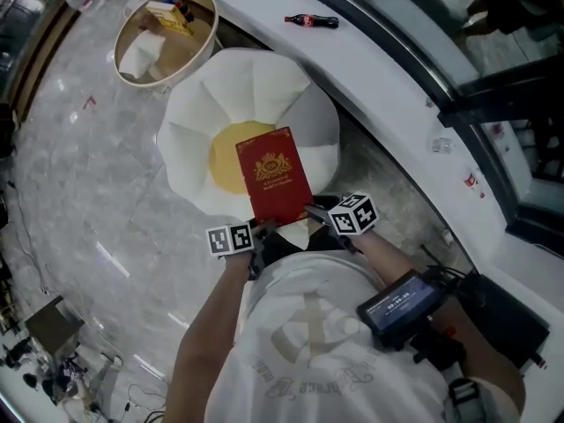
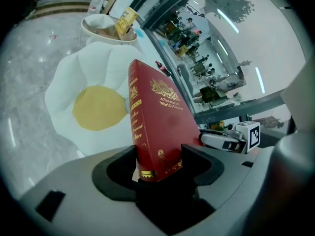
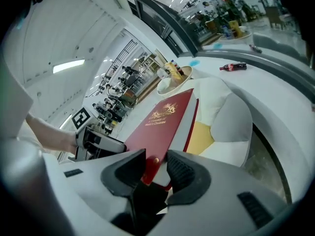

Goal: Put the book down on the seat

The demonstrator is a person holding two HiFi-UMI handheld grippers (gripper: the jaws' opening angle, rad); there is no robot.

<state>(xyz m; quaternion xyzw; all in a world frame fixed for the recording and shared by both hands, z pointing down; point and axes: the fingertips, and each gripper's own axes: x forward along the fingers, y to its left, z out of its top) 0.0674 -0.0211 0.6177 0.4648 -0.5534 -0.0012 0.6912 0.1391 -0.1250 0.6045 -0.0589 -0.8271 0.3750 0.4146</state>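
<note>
- We hold the book [image 1: 273,176] out at our 12 o'clock, cover up, gripping its near edge with both grippers.
- The left gripper [image 2: 157,161] has its jaws clamped on the spine corner, at the book's 7 o'clock.
- The right gripper [image 3: 156,166] has its jaws pinched on the other near corner, at 5 o'clock.
- The book hangs over the near half of the seat [image 1: 194,139] and hides part of its yellow middle [image 1: 222,161]. It looks tilted and clear of the seat, but we cannot tell whether its far edge touches.
- We judge the book is lined up over the seat. What is left is to lower it flat, then open both jaws and draw back toward 6 o'clock.
</note>
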